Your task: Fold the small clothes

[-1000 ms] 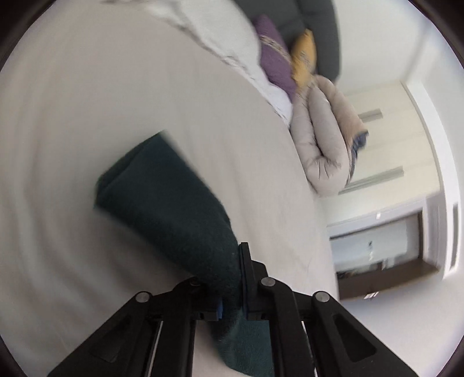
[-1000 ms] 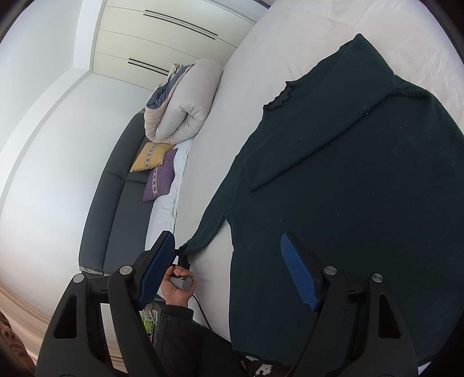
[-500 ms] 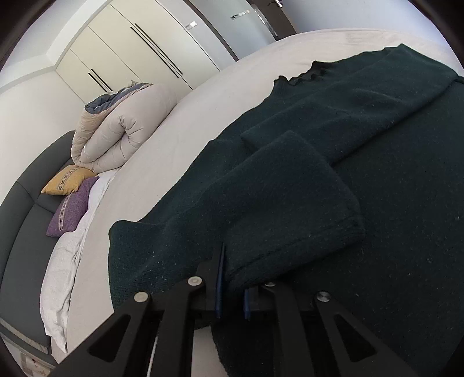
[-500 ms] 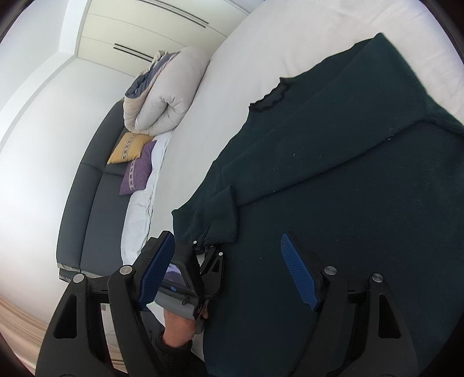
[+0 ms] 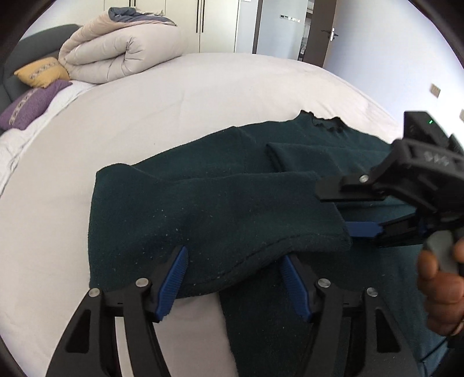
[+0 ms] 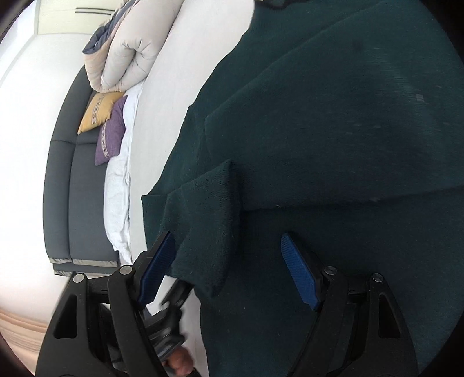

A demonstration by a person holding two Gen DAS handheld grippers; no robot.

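A dark green sweater [image 5: 232, 203] lies on the white bed [image 5: 174, 104], neck away from me. One sleeve [image 5: 220, 220] lies folded across its body. My left gripper [image 5: 232, 278] is open and empty, its blue pads on either side of the sleeve's cuff edge. My right gripper [image 5: 342, 208] comes in from the right in the left wrist view, open, just past the sleeve's end. In the right wrist view the right gripper [image 6: 229, 272] is open over the sweater [image 6: 333, 145], with the folded sleeve [image 6: 208, 220] between its fingers.
A rolled beige duvet [image 5: 121, 52] sits at the head of the bed, with a yellow cushion [image 5: 40, 75] and a purple cushion [image 5: 32, 101] against a dark grey headboard [image 6: 69, 185]. White wardrobes [image 5: 220, 23] and a door stand behind.
My left gripper carried the sleeve across onto the sweater's body and let it go, now open. The right gripper moved closer to the sleeve end.
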